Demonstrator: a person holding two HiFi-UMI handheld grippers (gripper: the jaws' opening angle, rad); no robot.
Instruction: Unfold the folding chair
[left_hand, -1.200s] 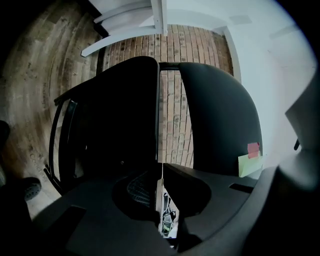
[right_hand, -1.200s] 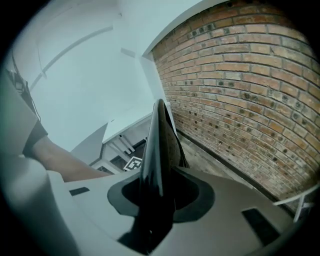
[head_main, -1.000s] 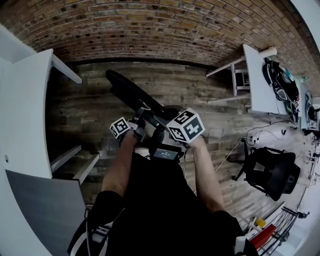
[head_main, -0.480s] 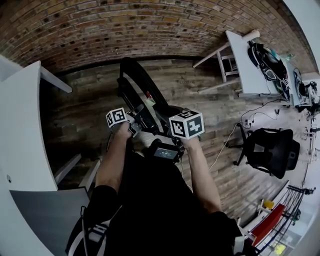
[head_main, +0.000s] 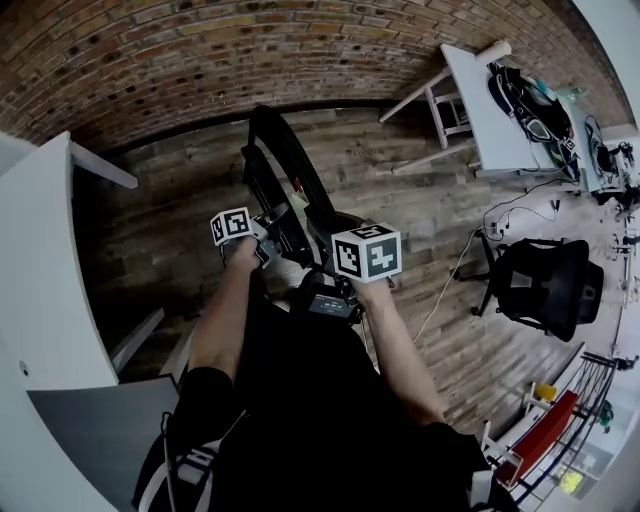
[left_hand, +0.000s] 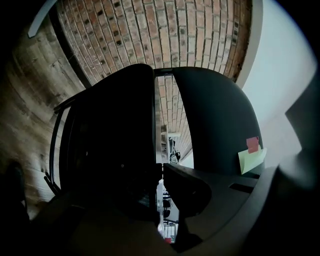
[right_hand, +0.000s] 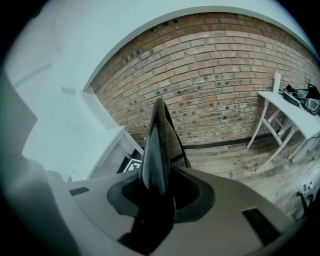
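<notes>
The black folding chair (head_main: 285, 165) stands folded on the wooden floor in front of me, its top toward the brick wall. My right gripper (head_main: 330, 275) is shut on the chair's thin upper edge (right_hand: 159, 145), which stands upright between the jaws of the right gripper (right_hand: 160, 195). My left gripper (head_main: 266, 246) is at the chair's left side. In the left gripper view the left gripper (left_hand: 162, 200) is shut with only a thin slit of light showing. A dark chair panel (left_hand: 110, 140) lies close against its left jaw and hides it.
A white table (head_main: 495, 110) with gear on it stands at the back right, and a black office chair (head_main: 545, 300) at the right. A cable (head_main: 450, 285) runs across the floor. A white shelf unit (head_main: 50, 260) fills the left. The brick wall (head_main: 200, 50) lies beyond.
In the head view the chair has swung from leaning toward the upper left to pointing nearly straight at the wall. Both grippers turned and shifted with it.
</notes>
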